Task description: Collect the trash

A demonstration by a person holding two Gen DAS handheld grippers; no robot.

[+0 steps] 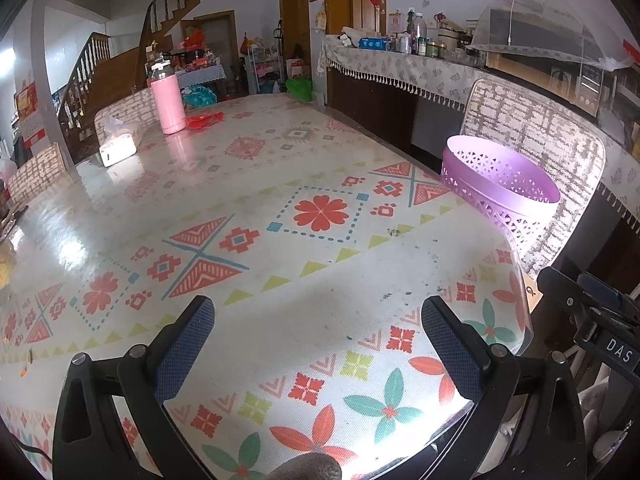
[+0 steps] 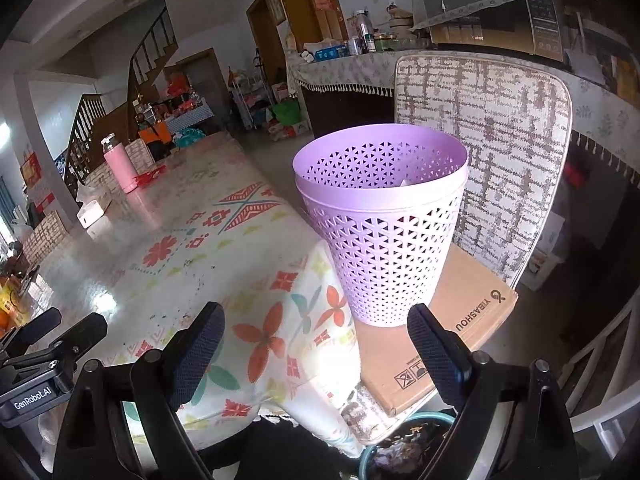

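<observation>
Wooden staircase (image 1: 100,68) behind patterned table (image 1: 240,184)

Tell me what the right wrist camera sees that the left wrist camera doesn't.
Only the right wrist view shows the cardboard box under the purple basket, standing on the chair, and a teal bin of rubbish below. Only the left wrist view shows small scraps at the table's near-left edge. Both show the basket, the pink bottle, the tissue box, and an open gripper: left gripper, right gripper.

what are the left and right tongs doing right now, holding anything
Left tongs: open, holding nothing, over the table.
Right tongs: open, holding nothing, facing the purple basket.
</observation>
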